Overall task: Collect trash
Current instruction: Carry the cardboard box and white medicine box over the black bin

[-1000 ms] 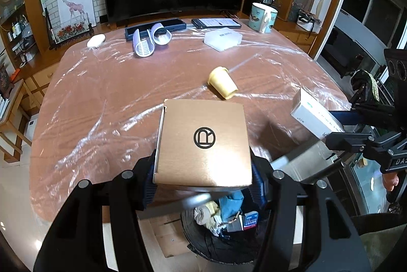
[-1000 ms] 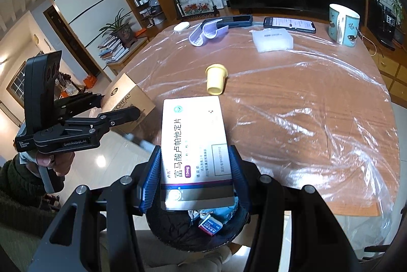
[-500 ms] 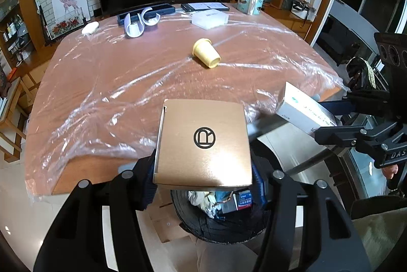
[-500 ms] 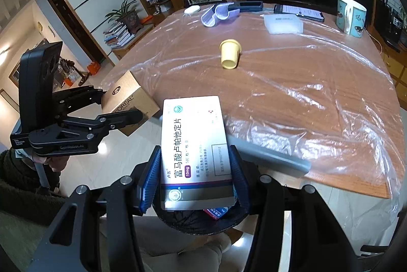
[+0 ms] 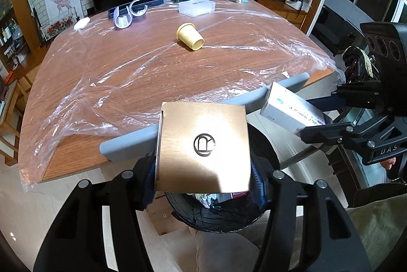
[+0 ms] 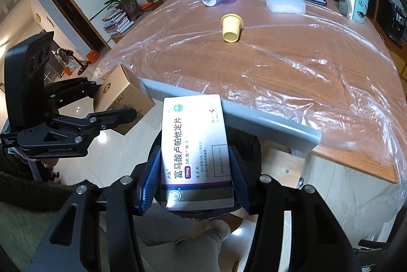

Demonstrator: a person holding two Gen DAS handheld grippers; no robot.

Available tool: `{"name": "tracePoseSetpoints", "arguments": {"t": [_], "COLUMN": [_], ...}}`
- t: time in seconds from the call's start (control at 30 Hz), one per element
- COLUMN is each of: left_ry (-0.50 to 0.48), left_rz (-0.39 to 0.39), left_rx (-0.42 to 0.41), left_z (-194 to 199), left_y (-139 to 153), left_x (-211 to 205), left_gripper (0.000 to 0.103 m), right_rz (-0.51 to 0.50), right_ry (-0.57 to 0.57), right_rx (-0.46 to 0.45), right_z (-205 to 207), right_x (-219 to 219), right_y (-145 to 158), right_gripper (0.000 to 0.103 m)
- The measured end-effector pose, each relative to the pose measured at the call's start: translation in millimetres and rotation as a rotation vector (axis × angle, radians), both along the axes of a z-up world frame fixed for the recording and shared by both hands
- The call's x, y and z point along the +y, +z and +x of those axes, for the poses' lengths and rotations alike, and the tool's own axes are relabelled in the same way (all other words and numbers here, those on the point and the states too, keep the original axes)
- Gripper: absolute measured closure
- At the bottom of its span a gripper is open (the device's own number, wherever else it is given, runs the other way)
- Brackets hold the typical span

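Over the black bin [image 5: 218,211] off the tabletop [image 5: 152,63] edge, both tools have dropped closer: left tool [image 5: 203,178] pinching gold box [image 5: 203,147], right tool [image 6: 193,180] pinching pill box [image 6: 195,152], approx. ready to release.

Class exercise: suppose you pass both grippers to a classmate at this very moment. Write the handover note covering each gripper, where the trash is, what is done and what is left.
Left gripper: shut on the gold box, above the black bin.
Right gripper: shut on the white medicine box, also above the bin.
The bin sits on the floor off the table's near edge and already holds some rubbish.
Done: both boxes lifted off the table and carried to the bin.
Left: drop both boxes in, then fetch the yellow cup lying on its side mid-table. The mug, phone and other things at the far edge do not look like trash.
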State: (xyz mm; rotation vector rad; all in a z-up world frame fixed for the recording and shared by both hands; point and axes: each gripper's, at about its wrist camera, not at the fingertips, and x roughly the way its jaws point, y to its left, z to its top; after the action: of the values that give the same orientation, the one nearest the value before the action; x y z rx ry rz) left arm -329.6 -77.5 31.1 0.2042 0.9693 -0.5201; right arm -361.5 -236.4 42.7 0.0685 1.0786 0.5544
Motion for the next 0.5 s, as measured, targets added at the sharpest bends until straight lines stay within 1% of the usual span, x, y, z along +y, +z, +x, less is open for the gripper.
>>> {"name": "tracePoseSetpoints", "arguments": {"t": [0.5], "left_ry": [-0.024], "left_rz": [0.013], "left_rx": [0.031], "left_z": [-10.5], "left_y": [-10.1], "left_x": [-6.3], "left_gripper": [0.044], "right_rz": [-0.005], "right_ry": [0.015], "right_rx": [0.033], "right_z": [-3.8], "right_x": [4.3], "right_y": [-10.0], "right_gripper": [0.052]}}
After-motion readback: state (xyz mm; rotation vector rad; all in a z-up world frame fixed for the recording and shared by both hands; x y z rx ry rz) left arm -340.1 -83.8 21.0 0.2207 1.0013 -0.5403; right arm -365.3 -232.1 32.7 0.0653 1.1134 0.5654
